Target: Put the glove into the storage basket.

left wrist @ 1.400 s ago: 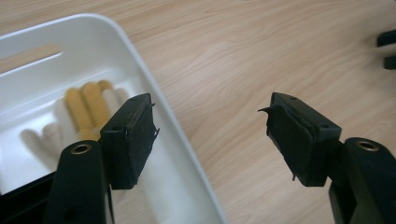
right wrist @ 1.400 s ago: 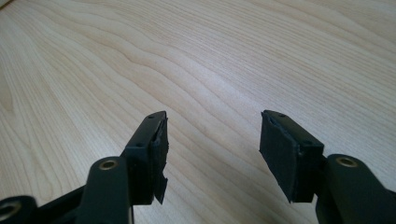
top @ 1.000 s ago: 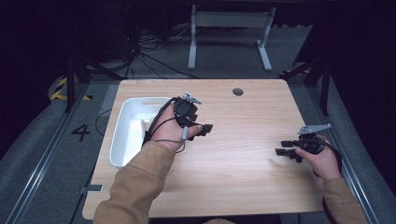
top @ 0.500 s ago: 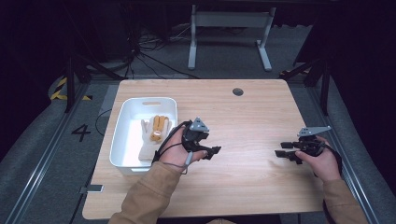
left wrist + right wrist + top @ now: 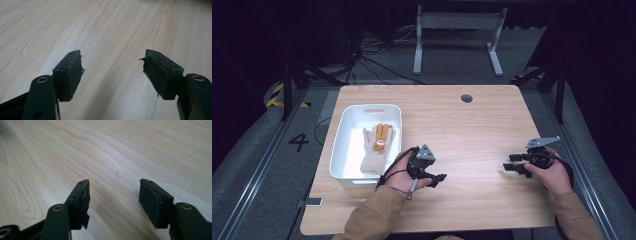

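The left gripper (image 5: pixel 434 176) is now sitting low over the worktop (image 5: pixel 462 130) near its front edge, just right of the white bin (image 5: pixel 343 145), having pulled back from over the bin, where it was hanging a second ago. Its jaws are standing wide apart with nothing between them; the left gripper view is showing only bare wood grain past the pads (image 5: pixel 71 72).

The bin is lying by the worktop's left edge, and a glove (image 5: pixel 378 145), pale with orange fingers, is now lying uncovered inside it, toward its right wall.

The right gripper (image 5: pixel 514 167) is holding near the right edge, about where it was before, pointing left, its jaws likewise spread and empty over bare wood (image 5: pixel 112 157).
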A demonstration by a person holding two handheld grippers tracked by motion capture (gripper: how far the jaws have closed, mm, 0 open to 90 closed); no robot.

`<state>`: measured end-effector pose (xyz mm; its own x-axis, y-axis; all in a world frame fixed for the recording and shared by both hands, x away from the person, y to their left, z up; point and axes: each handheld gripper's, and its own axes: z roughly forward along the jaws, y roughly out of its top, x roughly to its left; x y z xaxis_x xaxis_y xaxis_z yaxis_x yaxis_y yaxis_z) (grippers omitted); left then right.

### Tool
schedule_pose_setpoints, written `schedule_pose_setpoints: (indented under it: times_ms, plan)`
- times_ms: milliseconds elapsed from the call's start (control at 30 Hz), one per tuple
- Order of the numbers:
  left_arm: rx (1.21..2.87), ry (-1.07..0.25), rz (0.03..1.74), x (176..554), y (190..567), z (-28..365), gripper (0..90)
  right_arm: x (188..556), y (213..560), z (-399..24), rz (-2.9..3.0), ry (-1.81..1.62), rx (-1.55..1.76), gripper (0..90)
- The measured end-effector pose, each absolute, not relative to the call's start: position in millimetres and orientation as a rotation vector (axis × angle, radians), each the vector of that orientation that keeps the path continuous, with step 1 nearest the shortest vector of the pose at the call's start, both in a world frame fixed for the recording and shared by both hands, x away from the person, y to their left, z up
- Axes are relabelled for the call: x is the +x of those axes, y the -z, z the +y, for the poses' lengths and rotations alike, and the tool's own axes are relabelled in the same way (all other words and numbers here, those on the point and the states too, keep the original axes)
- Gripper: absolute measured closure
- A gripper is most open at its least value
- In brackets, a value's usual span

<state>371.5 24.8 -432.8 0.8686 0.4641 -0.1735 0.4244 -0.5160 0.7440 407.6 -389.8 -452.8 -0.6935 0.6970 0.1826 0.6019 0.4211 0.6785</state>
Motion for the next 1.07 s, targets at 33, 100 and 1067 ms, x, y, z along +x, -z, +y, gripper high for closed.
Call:
schedule_pose_setpoints:
  times_ms: [33, 100, 1067]
  plan:
    - [2.181, -0.059, 0.64, 371, 433, 25, 32.1, 408, 453, -390, 2.539, -1.131, 1.167, 42.0]
    - [2.204, -0.054, 0.623, 369, 440, 20, 32.1, 408, 453, -390, 2.539, -1.133, 1.167, 41.8]
    - [2.204, -0.037, 0.612, 363, 466, 3, 31.2, 409, 452, -387, 2.526, -1.148, 1.114, 41.7]
